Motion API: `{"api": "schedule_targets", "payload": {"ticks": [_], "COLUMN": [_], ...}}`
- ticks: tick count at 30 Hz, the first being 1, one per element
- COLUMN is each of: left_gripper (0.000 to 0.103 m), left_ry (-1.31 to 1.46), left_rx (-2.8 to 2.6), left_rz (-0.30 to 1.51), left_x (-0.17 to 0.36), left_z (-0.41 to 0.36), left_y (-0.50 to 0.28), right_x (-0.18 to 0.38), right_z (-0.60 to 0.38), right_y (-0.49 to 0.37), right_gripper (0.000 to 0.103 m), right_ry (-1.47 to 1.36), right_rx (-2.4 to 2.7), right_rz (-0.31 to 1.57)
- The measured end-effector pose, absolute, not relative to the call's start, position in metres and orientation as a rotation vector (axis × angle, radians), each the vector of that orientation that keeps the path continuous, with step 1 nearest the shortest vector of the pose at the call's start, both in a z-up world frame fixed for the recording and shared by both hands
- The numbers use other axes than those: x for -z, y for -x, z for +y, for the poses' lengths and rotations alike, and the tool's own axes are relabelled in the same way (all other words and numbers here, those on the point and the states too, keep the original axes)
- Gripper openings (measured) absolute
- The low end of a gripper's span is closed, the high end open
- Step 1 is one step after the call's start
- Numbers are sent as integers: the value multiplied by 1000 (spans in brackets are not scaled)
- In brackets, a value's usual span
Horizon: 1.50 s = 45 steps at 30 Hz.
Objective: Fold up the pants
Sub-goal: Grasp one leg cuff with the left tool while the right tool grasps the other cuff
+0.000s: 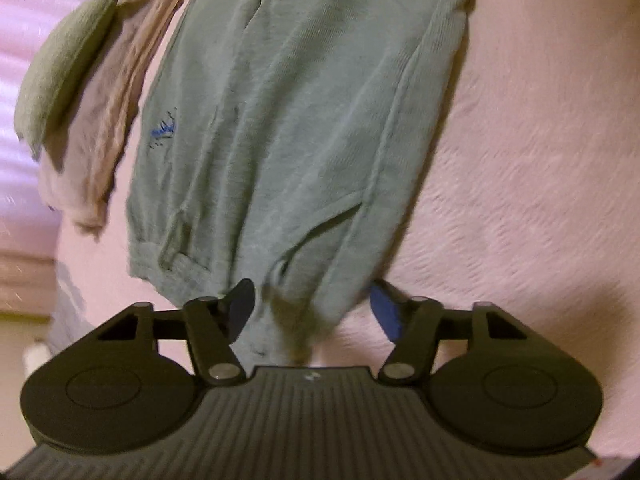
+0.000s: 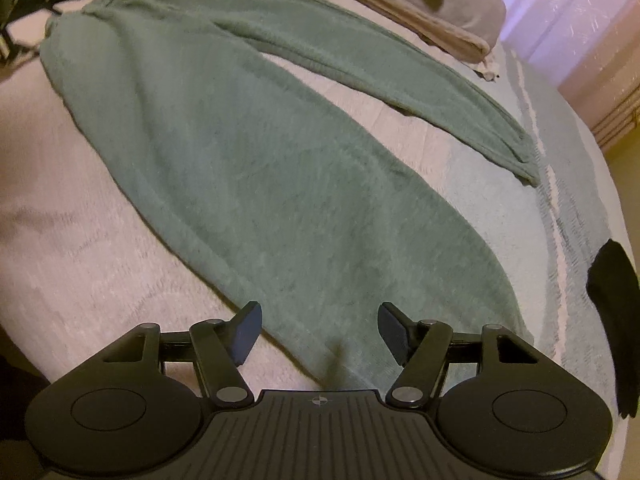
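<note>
A: Surface?
B: Pale pink textured bedspread (image 2: 100, 248) is covering a bed. A pink curtain (image 2: 568, 20) is hanging past the bed's far edge. A folded stack of clothes (image 1: 80, 120), green on top, grey and beige under it, is sitting just beside the pants, on the curtain side. Something black (image 2: 612, 320) is lying at the bed edge, well apart from the pants.
A: Pants vs. fingers?
B: Green pants (image 2: 248, 168) are lying flat on the bedspread. Left gripper (image 1: 312, 312) is sitting at the waistband end, fingers spread wide, a bunched bit of waistband lying between them; contact can't be told, the frame is blurred. Right gripper (image 2: 320, 332) is sitting at 1 leg cuff, fingers spread wide, the cuff fabric lying between them, not pinched.
A: Pants condition?
B: Fleecy, soft creases. 2 legs are diverging from the waistband in a V, bedspread showing between. Small blue embroidered mark (image 1: 162, 130) is sitting near the waistband, on the side facing the stack.
</note>
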State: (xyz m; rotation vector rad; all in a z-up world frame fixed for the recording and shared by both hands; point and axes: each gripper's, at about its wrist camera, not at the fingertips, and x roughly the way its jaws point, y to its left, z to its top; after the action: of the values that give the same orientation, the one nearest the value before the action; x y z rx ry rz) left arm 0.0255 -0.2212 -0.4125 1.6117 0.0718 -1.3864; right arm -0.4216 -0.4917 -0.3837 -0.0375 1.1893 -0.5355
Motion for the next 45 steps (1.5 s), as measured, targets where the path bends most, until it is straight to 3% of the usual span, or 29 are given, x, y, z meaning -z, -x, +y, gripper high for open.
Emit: {"api": "schedule_targets", "payload": {"ticks": [3,6,10,14,21,24,26,30,32,33,38,45], "left_gripper": [56,46,22,10,8,8,8,8,8,8,7,6], "left_ry": [-1664,-1725,-1749,-1743,-1642,-1651,-1658,-1663,-1666,-1667,-1653,-1535], "left_rx": [1383,1380,1391,1406,1369,1358,1349,1321,1306,1299,1273,1268], "left_rz": [17,-42,-27,5,146,164,172,196,211,220,236,332], "left_x": [418,426,427,420,397,396,396,398,398,397,378,303], "left_z": [-221,-221,-225,-229,-248,-253,-254,-254,-255,-257,-259,-282], "left_y": [-37,-49,-57,-57,-62,-61,-60,-55,-53,-53,-50,-62], "right_x": [389,392,396,402,435,450,456,472,474,472,420,323], "right_z": [-493,-494,-496,-500,-498,-504,-513,-528,-535,-539,-551,-606], "right_y": [426,432,447,470,503,512,516,527,533,533,524,487], "right_gripper": [62,62,62,62,61,53,43,36,11,9,5,4], "right_ry": [54,89,172,239,486,573,622,707,698,678,652,684], "right_rx": [552,574,592,593,474,435,456,441,448,458,512,552], "right_rz": [1196,1193,1216,1268,1383,1385,1379,1413,1430,1433,1385,1324]}}
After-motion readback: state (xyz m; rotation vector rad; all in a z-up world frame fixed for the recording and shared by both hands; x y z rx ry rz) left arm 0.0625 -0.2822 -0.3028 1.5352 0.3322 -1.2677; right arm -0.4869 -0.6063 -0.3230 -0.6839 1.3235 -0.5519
